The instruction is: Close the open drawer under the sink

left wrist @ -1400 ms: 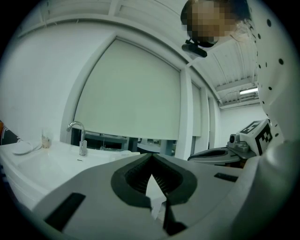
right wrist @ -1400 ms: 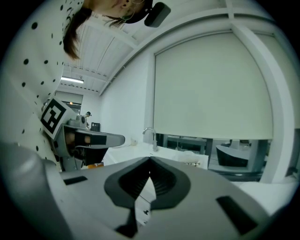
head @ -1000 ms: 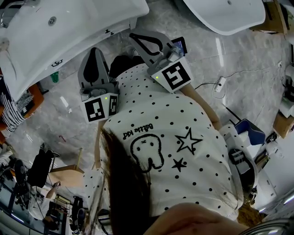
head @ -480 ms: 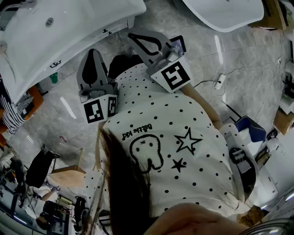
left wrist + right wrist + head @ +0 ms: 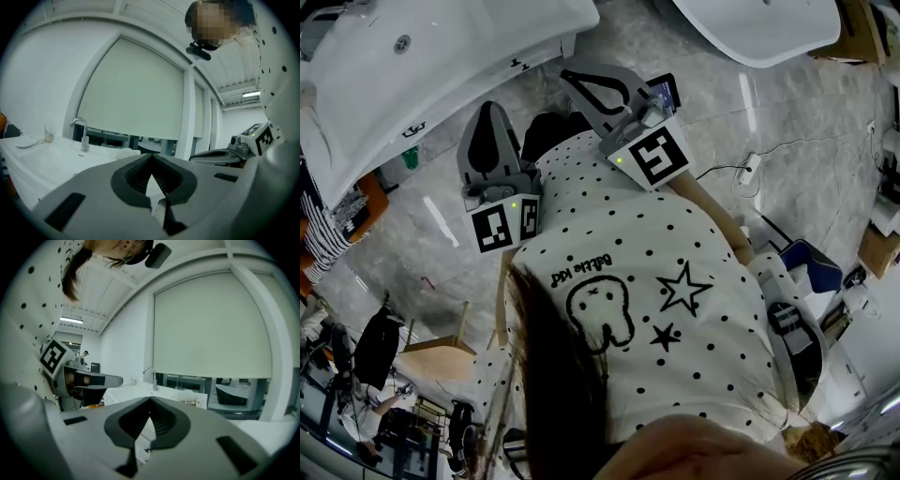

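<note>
Held close to the polka-dot shirt (image 5: pixel 656 244), the left gripper (image 5: pixel 493 107) and the right gripper (image 5: pixel 568 73) both have their fingers closed, tips touching, with nothing between them. Bare marble floor (image 5: pixel 441 220) lies open between them and the white sink (image 5: pixel 441 56) at upper left. The vanity front (image 5: pixel 514 64) under it shows only as a narrow edge with two small dark handles. Whether its drawer stands open I cannot tell. A power strip (image 5: pixel 748 171) lies on the floor well to the right.

Head and gripper cameras
Head view steeply down onto shirt (image 5: pixel 675 234); gripper views level along own jaws, both catching sink (image 5: pixel 42 157), faucet (image 5: pixel 83 133).
</note>
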The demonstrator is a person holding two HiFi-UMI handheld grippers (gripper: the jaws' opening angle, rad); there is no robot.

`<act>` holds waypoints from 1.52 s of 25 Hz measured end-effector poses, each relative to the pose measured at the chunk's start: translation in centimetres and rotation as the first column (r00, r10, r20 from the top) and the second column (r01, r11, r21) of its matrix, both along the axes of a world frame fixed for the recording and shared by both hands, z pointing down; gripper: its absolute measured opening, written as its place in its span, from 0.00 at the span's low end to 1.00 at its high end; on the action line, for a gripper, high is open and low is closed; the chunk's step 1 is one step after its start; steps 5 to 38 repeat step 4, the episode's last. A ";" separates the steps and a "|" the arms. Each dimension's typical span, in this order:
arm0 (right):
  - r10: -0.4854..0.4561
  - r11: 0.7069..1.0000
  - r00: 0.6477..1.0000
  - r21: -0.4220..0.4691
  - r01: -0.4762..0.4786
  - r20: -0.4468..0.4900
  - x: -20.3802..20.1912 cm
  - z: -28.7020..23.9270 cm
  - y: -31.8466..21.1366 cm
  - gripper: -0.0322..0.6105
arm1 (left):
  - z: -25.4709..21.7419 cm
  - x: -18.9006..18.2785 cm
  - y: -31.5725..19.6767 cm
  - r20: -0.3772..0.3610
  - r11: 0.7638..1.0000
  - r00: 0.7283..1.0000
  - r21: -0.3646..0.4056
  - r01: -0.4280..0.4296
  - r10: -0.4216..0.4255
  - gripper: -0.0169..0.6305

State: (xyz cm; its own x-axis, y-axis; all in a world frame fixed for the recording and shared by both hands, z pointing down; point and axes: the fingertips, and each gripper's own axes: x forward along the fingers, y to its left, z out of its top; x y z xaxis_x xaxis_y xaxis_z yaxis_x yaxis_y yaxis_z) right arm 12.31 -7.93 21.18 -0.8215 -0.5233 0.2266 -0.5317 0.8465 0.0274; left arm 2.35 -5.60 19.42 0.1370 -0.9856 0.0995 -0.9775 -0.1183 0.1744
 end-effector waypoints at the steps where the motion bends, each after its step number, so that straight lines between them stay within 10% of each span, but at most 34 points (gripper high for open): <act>1: -0.001 1.000 1.000 0.001 0.001 -0.001 0.0 0.0 0.0 0.07 | 0.0 0.0 0.0 0.001 1.000 1.000 0.000 0.000 0.000 0.03; 38: -0.006 1.000 1.000 0.008 0.006 -0.002 -0.1 -0.1 0.0 0.07 | 0.0 -0.1 0.0 0.002 1.000 1.000 0.000 0.001 -0.001 0.03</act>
